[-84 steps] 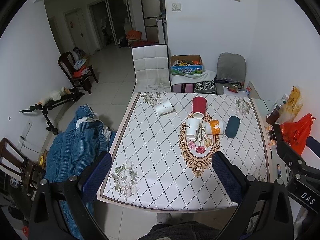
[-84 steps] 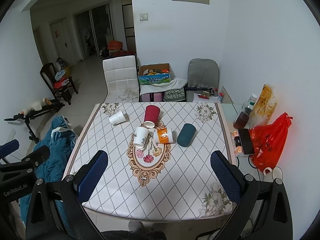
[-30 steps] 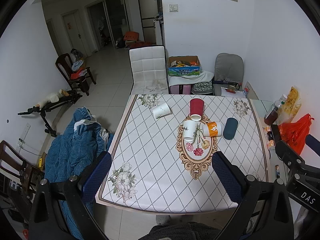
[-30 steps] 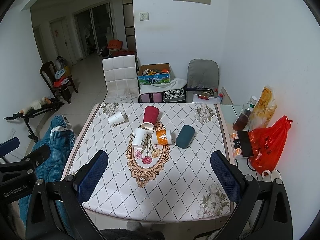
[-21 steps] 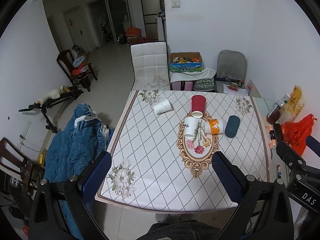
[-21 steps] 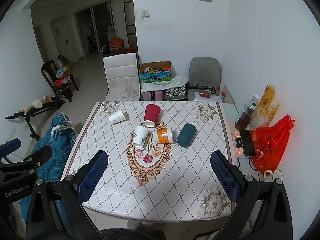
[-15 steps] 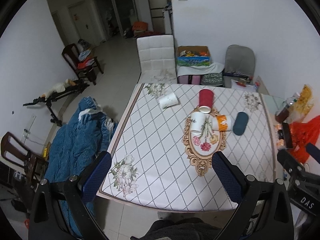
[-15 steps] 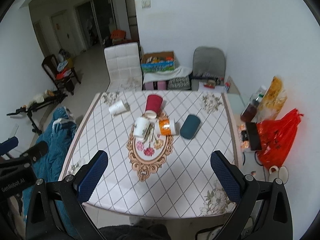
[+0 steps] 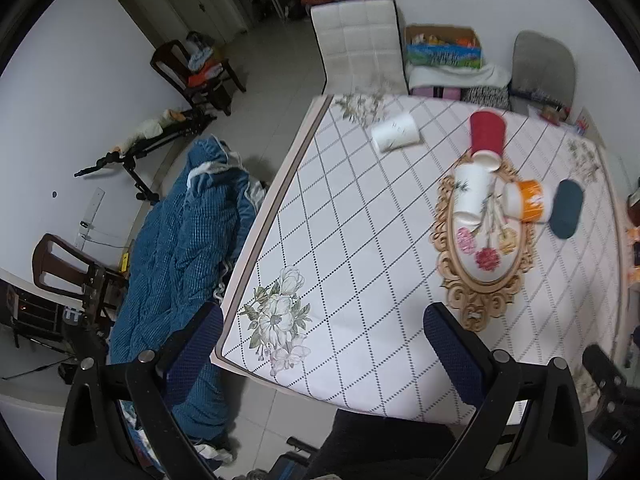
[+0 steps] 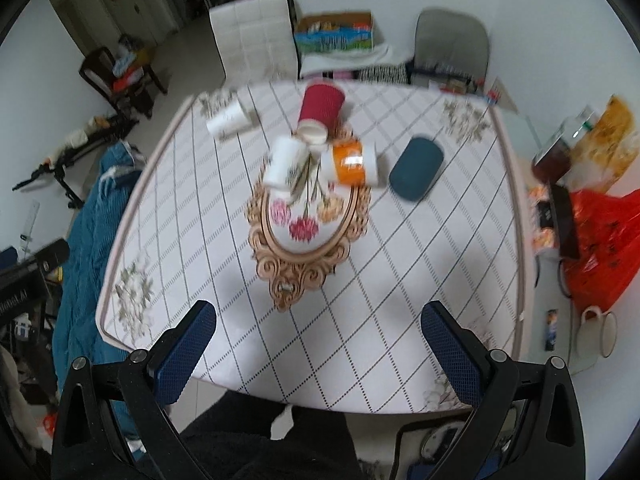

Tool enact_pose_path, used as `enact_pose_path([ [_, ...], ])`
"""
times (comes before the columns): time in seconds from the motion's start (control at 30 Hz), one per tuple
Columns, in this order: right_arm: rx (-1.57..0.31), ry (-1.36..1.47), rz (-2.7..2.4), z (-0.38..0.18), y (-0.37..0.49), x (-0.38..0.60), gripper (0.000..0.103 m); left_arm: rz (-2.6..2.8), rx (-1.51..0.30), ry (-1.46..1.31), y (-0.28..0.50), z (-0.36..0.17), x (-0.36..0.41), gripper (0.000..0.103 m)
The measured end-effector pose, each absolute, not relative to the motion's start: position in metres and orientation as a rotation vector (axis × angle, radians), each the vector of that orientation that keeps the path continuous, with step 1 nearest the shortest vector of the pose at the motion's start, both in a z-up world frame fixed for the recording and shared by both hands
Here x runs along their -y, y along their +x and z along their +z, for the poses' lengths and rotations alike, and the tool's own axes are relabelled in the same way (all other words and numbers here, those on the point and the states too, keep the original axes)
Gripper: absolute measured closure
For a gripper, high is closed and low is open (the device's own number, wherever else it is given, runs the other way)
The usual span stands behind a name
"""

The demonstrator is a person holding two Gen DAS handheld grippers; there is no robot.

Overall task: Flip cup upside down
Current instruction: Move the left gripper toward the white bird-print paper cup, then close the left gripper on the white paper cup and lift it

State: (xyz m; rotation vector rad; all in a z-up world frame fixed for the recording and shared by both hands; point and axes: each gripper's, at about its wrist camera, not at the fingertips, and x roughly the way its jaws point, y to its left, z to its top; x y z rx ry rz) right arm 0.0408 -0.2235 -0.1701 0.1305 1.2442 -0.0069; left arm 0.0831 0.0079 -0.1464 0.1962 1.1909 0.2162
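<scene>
Several cups lie on their sides on the table [image 9: 360, 240]: a white cup [image 9: 395, 133] at the far left, a red cup [image 9: 486, 136], a white flowered cup [image 9: 472, 194], an orange cup [image 9: 526, 200] and a dark teal cup [image 9: 565, 208]. They also show in the right wrist view: the red cup [image 10: 320, 110], flowered cup [image 10: 286, 162], orange cup [image 10: 352, 162], teal cup [image 10: 417, 168] and far white cup [image 10: 228, 118]. My left gripper [image 9: 320, 352] and right gripper [image 10: 318, 344] are open and empty, above the table's near edge, well short of the cups.
A white chair [image 9: 358, 44] and a grey chair [image 9: 542, 64] stand behind the table. A blue quilt [image 9: 180, 248] lies on the floor to the left. A red bag [image 10: 600, 240], bottles and a phone sit at the right side [image 10: 560, 216].
Both grippers have moved forward and tilted down toward the table, so the cups look nearer. The cups have not moved. Both stay open.
</scene>
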Motion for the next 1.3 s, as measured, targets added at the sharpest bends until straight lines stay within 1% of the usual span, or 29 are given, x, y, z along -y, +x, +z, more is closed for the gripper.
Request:
enact_pose_path([
  [0.27,-1.41,0.156,-0.03,-0.247,0.068,0.212,0.0,0.182,-1.258,0.236,0.157,-0.185,-0.019,0.0],
  [0.47,-1.539,0.199,-0.09,-0.303,0.096,0.202,0.0,0.119,-1.299,0.297,0.234,-0.218,-0.023,0.0],
  [0.67,-1.619,0.232,-0.151,-0.347,0.126,0.19,0.0,0.016,-1.3,0.503,0.314,-0.259,-0.001,0.001],
  [0.8,-1.654,0.238,-0.187,-0.369,0.147,0.182,0.0,-0.067,-1.263,0.685,0.361,-0.286,0.021,0.001],
  [1.0,-1.689,0.244,-0.228,-0.389,0.175,0.168,0.0,-0.213,-1.24,0.885,0.403,-0.323,0.047,0.001],
  [1.1,-1.7,0.257,-0.245,-0.393,0.184,0.165,0.0,-0.265,-1.234,0.954,0.415,-0.34,0.055,0.001],
  [1.3,-1.715,0.277,-0.272,-0.396,0.201,0.162,0.0,-0.341,-1.281,0.983,0.438,-0.367,0.063,0.001],
])
